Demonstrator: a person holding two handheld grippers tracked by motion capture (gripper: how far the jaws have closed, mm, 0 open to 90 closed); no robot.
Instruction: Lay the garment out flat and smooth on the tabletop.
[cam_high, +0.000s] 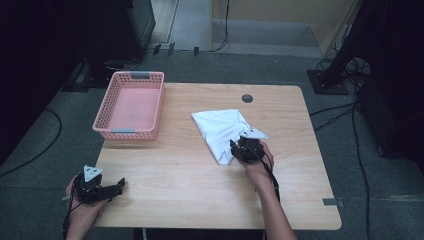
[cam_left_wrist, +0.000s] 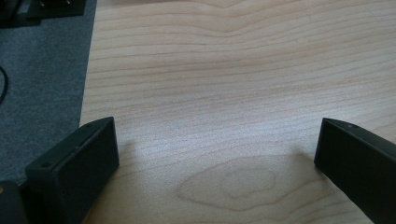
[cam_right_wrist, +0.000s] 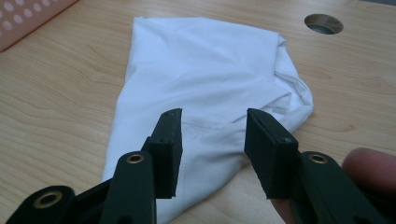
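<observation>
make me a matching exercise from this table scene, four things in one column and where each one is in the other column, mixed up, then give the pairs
1. pink basket
2. white cloth
3. left gripper
4. round hole

A. near left table edge, over bare wood
B. middle of the table, right gripper at its near end
C. far left corner
D. far edge of the table, beyond the cloth

Pairs: 1-C, 2-B, 3-A, 4-D

A light wooden table (cam_high: 175, 170) carries a pink basket (cam_high: 130, 105) at its far left corner and a crumpled white cloth (cam_high: 220, 130) right of centre, well apart.
</observation>
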